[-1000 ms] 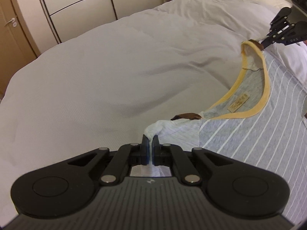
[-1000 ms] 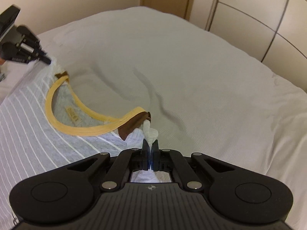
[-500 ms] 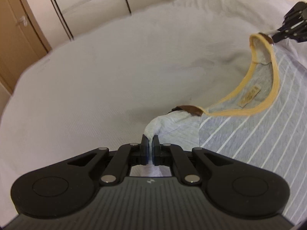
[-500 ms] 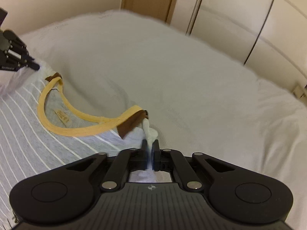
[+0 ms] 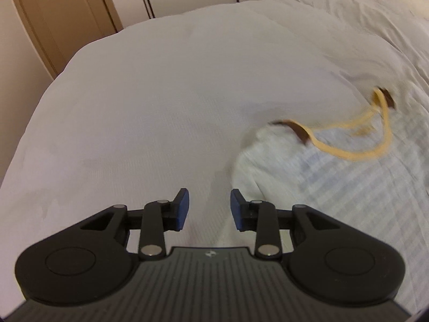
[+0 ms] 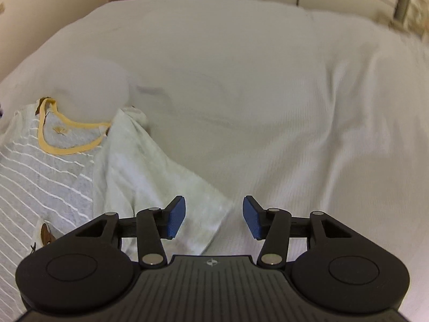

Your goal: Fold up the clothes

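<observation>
Where both clamped before, left gripper (image 5: 209,209) and right gripper (image 6: 214,219) gape off shirt (image 6: 48,177).

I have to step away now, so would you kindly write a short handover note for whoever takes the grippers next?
Left gripper: open, empty, above the bed cover just left of the shirt's shoulder.
Right gripper: open, empty, over the tip of the pale sleeve.
The striped T-shirt lies on the bed, yellow neckband facing up, sleeve spread outward. Its lower part is out of view.
Done: the shirt appears laid out at the shoulders; no fold shows.
Left: probably fold the sleeves in, then the body.
</observation>
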Available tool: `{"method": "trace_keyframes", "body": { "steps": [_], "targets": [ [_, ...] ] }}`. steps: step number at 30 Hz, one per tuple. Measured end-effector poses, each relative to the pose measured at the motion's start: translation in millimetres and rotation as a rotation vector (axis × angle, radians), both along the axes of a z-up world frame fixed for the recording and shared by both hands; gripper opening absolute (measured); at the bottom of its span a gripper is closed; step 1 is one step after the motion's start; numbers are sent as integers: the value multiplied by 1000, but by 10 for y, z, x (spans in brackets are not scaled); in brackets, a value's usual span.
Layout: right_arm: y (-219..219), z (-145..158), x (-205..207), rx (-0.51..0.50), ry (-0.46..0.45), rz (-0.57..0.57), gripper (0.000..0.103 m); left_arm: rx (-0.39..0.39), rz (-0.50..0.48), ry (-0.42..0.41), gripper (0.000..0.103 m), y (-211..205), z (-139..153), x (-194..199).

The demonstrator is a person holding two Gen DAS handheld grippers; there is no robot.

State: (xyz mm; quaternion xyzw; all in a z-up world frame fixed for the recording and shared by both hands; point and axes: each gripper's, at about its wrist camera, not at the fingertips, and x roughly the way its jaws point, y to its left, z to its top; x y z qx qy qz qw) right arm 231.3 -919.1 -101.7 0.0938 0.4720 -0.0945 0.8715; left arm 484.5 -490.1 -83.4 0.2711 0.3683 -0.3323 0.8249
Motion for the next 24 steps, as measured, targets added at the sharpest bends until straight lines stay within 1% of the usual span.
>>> {"method": "trace_keyframes", "body": {
  "steps": [3,6,7,8,9,10,12,14,15,16,17,18,23,24],
  "targets": [
    [-15,-150,51,22,-13,7,50,23,-19,28,29,5,-7,-218],
    [-140,-340,162,52,1,-11,50,41,-40,48,29,-69,-44,-452],
    [-162,-354,139,90,-7,-21,34,46,-47,54,29,-103,-54,-517],
    [-169,-306,95,102,-19,-30,15,47,-52,59,29,-136,-59,-583],
    [-176,-258,51,115,-31,-40,0,47,-58,63,29,-150,-43,-632],
    [-180,-198,0,111,-44,-54,0,47,-67,65,29,-178,-30,-683],
    [-172,32,-168,-30,-70,-115,0,45,-83,60,29,-219,0,-784],
    [-202,178,-340,-109,-87,-173,0,37,-94,64,29,-273,34,-858],
    [-212,188,-390,-132,-78,-184,7,33,-98,69,29,-299,48,-897],
    [-222,198,-439,-155,-69,-194,27,29,-103,74,29,-327,60,-939],
    [-228,200,-493,-165,-63,-206,33,26,-108,78,29,-355,72,-980],
    [-215,163,-564,-117,-68,-221,35,24,-114,85,29,-381,75,-1021],
    [-153,-21,-919,121,-94,-299,37,12,-136,135,30,-454,55,-1293],
    [-141,-58,-989,169,-98,-314,39,13,-137,147,31,-454,40,-1354]
  ]
}}
